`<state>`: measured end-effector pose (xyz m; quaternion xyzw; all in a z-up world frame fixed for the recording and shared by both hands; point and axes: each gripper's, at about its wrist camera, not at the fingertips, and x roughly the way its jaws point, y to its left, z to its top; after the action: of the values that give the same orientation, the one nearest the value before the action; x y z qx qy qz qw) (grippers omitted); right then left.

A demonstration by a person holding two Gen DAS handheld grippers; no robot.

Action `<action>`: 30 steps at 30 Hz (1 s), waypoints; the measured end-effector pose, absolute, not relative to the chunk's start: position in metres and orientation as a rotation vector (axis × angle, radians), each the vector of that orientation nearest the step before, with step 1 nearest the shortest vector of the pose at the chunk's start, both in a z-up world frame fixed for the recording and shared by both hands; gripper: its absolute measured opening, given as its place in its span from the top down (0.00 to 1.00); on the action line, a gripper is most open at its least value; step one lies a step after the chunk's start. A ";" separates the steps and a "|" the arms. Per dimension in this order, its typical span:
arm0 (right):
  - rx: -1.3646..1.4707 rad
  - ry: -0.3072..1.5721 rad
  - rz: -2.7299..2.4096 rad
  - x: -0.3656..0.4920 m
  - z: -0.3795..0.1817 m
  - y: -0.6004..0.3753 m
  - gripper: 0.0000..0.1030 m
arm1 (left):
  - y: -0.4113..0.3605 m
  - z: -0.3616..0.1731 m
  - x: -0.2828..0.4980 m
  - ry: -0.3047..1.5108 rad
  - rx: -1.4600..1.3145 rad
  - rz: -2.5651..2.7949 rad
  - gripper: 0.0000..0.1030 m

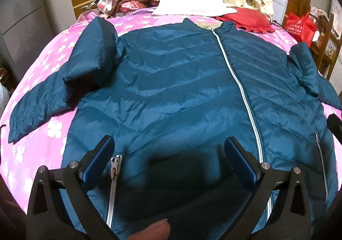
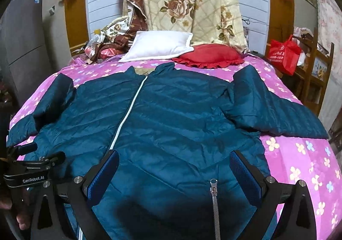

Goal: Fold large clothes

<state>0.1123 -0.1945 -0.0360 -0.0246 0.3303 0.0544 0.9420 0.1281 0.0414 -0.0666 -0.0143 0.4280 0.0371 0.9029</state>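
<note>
Teal jacket (image 1: 171,81) lies front-up, zipped, flat across the pink floral bedspread (image 2: 299,165), sleeves out to each side, so it looks ready to fold. My left gripper (image 1: 168,154) hovers over the hem, jaws spread, pinching nothing. My right gripper (image 2: 174,167) does likewise over the other pocket zipper (image 2: 213,197). Nothing folded yet.

Glossy quilted nylon-like jacket (image 1: 171,81) with a metal pocket zipper (image 2: 214,201) lies on soft cloth bedspread (image 2: 299,165).

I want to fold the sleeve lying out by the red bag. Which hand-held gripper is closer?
Probably the right hand-held gripper: it hovers open over the jacket half nearest that sleeve.
</note>
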 end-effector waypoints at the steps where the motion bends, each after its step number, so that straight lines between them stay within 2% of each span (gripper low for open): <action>1: -0.052 0.671 0.116 0.111 -0.036 -0.193 0.01 | 0.041 -0.066 0.128 0.882 -0.028 0.078 0.00; 30: -0.058 0.682 0.122 0.107 -0.039 -0.187 0.01 | 0.038 -0.063 0.127 0.873 -0.026 0.072 0.00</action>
<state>0.1073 -0.1874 -0.0389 -0.0285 0.3341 0.0599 0.9402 0.1275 0.0377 -0.0632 -0.0124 0.4226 0.0349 0.9055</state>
